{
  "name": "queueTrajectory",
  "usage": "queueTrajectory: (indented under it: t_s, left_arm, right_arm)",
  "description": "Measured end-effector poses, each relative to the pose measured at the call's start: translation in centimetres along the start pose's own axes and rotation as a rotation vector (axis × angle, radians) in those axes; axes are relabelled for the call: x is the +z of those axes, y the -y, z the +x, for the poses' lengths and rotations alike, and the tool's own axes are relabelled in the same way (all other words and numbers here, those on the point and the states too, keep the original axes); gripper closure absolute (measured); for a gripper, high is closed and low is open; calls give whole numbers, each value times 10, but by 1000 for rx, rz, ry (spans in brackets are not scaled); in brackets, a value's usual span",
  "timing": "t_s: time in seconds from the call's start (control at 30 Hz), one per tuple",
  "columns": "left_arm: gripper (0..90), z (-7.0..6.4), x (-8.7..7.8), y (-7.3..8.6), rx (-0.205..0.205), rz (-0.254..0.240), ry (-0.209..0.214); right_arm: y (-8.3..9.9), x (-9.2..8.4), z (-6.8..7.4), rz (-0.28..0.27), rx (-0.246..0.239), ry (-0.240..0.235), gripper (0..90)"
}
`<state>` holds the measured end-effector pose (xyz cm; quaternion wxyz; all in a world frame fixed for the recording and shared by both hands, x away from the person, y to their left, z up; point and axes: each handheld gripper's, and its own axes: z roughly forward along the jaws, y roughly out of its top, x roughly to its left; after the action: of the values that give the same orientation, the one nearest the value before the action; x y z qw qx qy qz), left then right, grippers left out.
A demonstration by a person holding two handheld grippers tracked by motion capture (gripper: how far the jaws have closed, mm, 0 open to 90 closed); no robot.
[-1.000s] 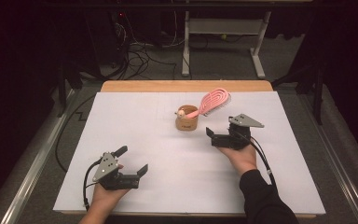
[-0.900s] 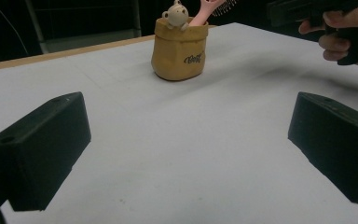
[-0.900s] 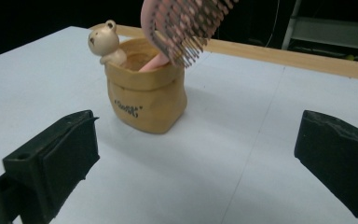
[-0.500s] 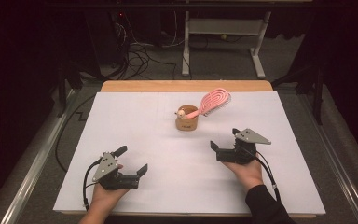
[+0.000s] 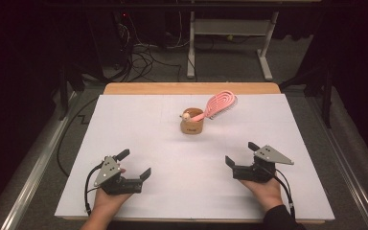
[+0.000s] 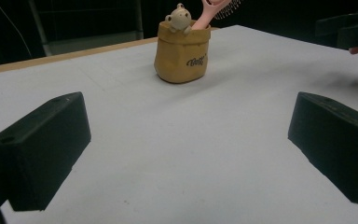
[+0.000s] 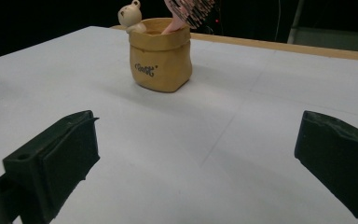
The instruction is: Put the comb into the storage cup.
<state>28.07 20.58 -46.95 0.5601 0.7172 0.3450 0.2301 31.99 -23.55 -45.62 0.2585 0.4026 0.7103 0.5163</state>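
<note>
A tan sack-shaped pot (image 5: 191, 126) with a small bear figure (image 5: 186, 115) on its rim stands upright at the table's middle back. A pink hairbrush (image 5: 218, 105) leans out of it, head up and to the right. The same pot (image 6: 182, 52) (image 7: 160, 55) stands ahead in both gripper views. My left gripper (image 5: 134, 165) rests open near the front left, nothing between its jaws. My right gripper (image 5: 241, 154) rests open at the front right, also empty, well short of the pot.
The white table sheet (image 5: 139, 124) covers a wooden top whose far edge (image 5: 191, 88) shows bare. Beyond it lie floor cables (image 5: 143, 57) and a white metal frame (image 5: 230, 33). A metal rail (image 5: 33, 172) runs along the left side.
My right gripper has drawn back from beside the pot toward the front edge of the table. The left gripper, the pot and the brush have stayed put.
</note>
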Motion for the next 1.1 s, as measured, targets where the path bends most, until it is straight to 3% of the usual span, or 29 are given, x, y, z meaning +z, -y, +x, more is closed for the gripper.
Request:
queueTrajectory:
  t_s: [0.23,0.73,1.1]
  left_arm:
    - [0,1,-1,0,-2,5,1]
    - [0,1,-3,-1,2,17,12]
    - [0,-1,-3,0,-5,18,15]
  right_arm:
    - [10,-26,-9,-21,9,12,2]
    - [27,-74,-14,-83,-3,47,2]
    - [26,-73,-20,-115,11,63,2]
